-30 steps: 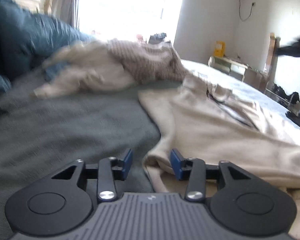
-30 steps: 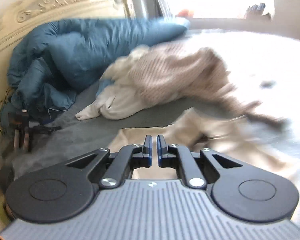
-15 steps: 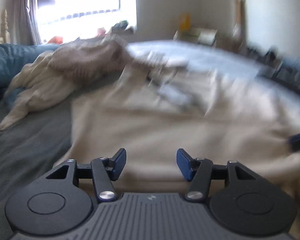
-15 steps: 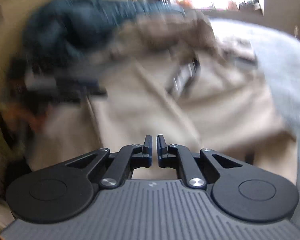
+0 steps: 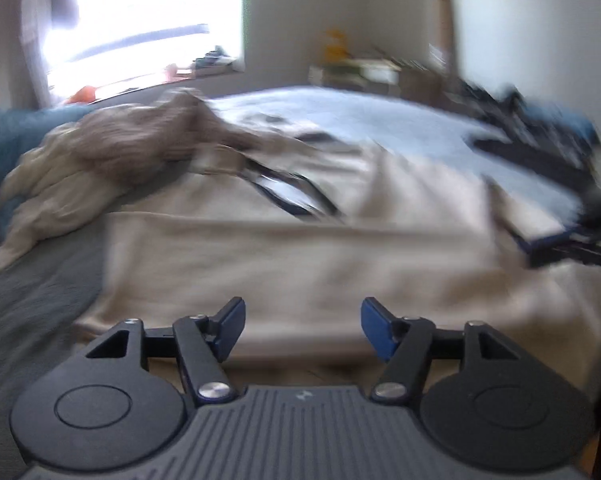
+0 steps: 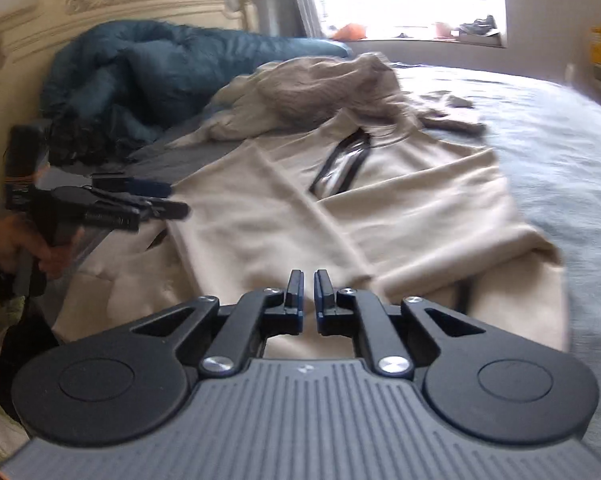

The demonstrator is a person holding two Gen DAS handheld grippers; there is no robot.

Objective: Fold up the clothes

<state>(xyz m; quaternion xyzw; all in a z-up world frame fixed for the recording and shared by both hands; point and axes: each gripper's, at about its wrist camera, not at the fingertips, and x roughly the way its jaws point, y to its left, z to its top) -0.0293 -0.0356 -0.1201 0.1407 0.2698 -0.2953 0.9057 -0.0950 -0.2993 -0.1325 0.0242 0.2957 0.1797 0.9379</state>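
Below, left tool [image 5: 302, 326] opening, empty, over beige garment [image 5: 300, 256]; right tool [image 6: 308, 294] closed, empty.

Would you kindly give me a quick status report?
Left gripper opening, empty. Right gripper shut, empty. Beige garment flat on bed, partly folded. Clothes pile beyond.

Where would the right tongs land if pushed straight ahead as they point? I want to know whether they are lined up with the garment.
Most likely on the beige garment spread on the bed: the shut right tongs angle down at its near folded part. Nothing else lies between, though depth is uncertain.
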